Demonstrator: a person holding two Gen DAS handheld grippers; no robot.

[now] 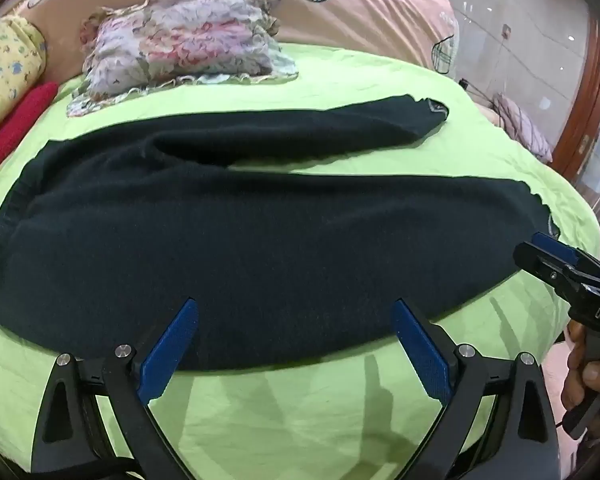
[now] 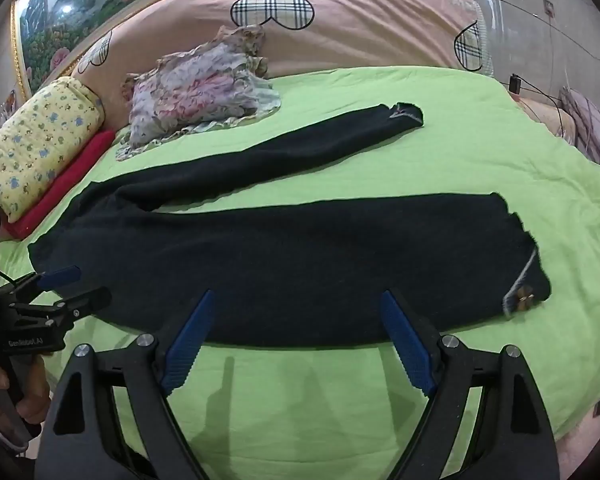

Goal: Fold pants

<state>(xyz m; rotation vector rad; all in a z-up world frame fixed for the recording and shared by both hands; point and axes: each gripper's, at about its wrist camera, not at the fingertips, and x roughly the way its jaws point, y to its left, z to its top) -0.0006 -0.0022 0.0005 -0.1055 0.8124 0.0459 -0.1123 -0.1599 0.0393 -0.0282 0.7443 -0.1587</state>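
- Broadly, your bed (image 2: pixel 480 152) fills both views under a lime-green sheet, smooth but lightly creased, its near edge rounding down in front of you.
- Along the far side a pink quilt (image 2: pixel 360 28) printed with plaid hearts lies bunched in a long soft ridge against the wall.
- Across the middle of the sheet you have the pants (image 2: pixel 280 264), dark and fuzzy-knit, lying flat with the waistband to the left and the two legs splayed to the right in a narrow V; green sheet shows between the legs. The near leg ends in a ragged cuff with a pale seam; the far leg is slimmer and runs up toward the floral bundle.
- Behind the far leg sits a floral cloth (image 2: pixel 204 92), crinkled and ruffle-edged, heaped in a loose pile just beside the pants but apart from them.
- At the left edge a yellow printed bolster (image 2: pixel 40 144) rests on a flat red cloth (image 2: pixel 64 188), both close to the waistband end.
- Your left gripper (image 1: pixel 296 334) hangs over the near hem of the seat area, blue ribbed jaws spread wide, nothing between them.
- Your right gripper (image 2: pixel 298 326) hangs over the near edge of the near leg, jaws likewise spread wide and empty.
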